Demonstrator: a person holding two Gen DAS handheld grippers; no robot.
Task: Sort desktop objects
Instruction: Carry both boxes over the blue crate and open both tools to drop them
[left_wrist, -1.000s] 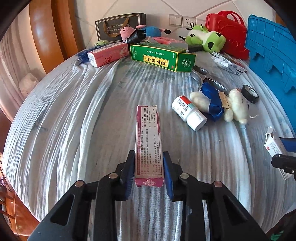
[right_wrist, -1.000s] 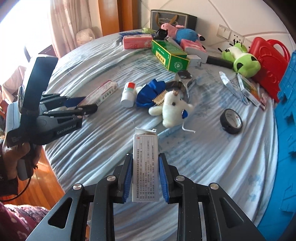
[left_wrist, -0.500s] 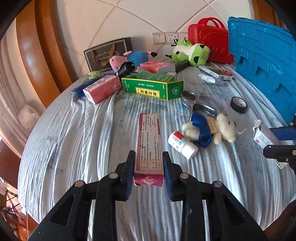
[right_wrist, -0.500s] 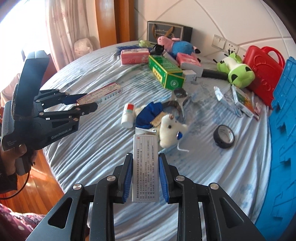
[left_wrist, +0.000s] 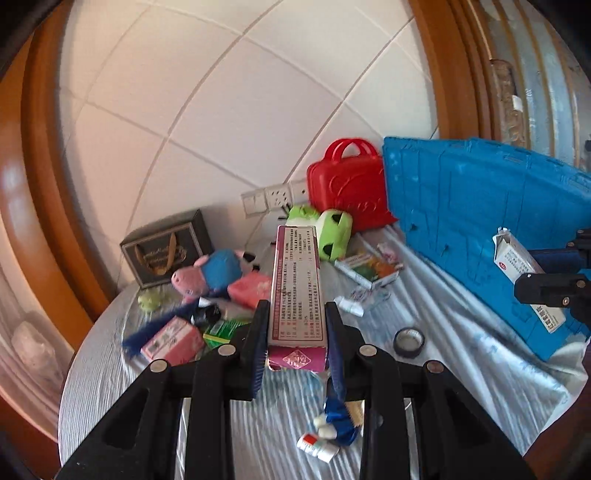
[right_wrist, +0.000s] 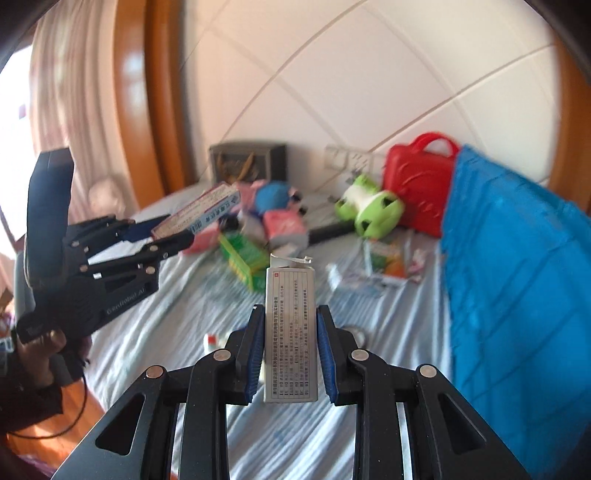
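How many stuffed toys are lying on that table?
3, though clutter may hide more: a green frog plush by the red case, a pink pig plush by the dark gift bag, and a small white plush nearest the camera.

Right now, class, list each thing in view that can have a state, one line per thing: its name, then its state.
Left claw: shut on the pink box, held clear of the table.
Right claw: shut on the white box, top flap open.
Red case: closed, upright.
Tape roll: lying flat.
Small bottle: capped, on its side.
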